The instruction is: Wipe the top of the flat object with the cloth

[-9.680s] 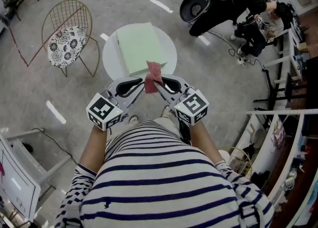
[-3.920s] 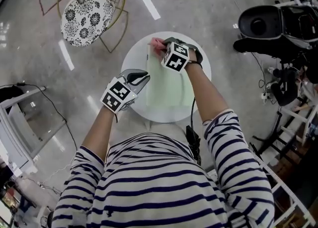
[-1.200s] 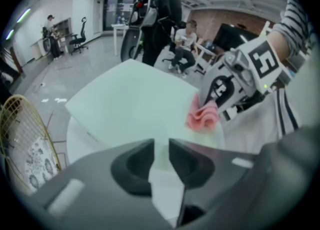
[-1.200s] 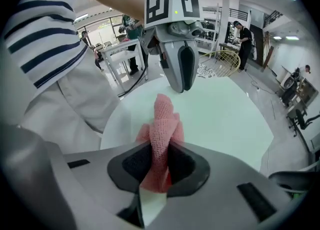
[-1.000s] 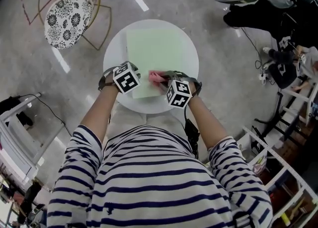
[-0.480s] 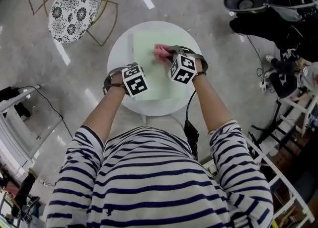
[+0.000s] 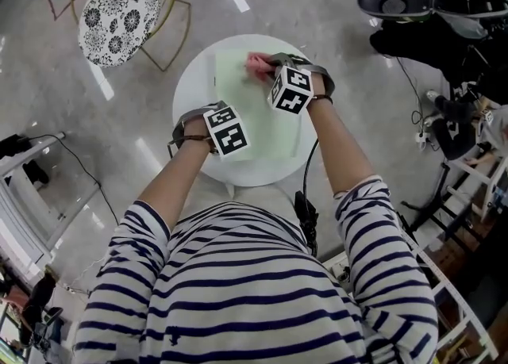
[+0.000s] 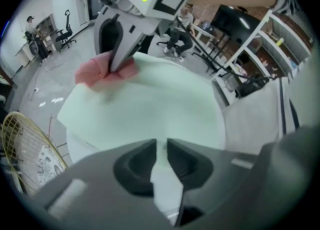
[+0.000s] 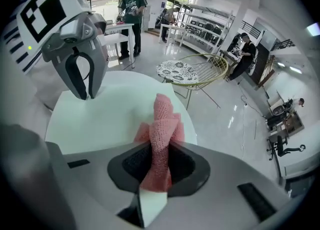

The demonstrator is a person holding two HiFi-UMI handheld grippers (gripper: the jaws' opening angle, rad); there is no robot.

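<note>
A pale green flat object (image 7: 258,128) lies on a round white table (image 7: 190,93). My right gripper (image 7: 266,65) is shut on a pink mesh cloth (image 7: 255,61) and holds it down on the object's far end. In the right gripper view the cloth (image 9: 162,119) sticks out from between the pads. My left gripper (image 7: 214,113) has just been closing. Its tips rest almost together on the object's near left part (image 9: 90,95), with nothing between them. The left gripper view shows the green surface (image 8: 150,108) ahead and the cloth (image 8: 92,71) under the right gripper (image 8: 116,68).
A gold wire chair with a patterned cushion (image 7: 111,21) stands beyond the table on the left. Black equipment (image 7: 413,5) sits at the upper right and white shelving (image 7: 476,196) at the right. A person stands at a white table (image 9: 129,8) further off.
The right gripper has carried the cloth from the object's near edge to its far end. The left gripper has stayed at the near left edge.
</note>
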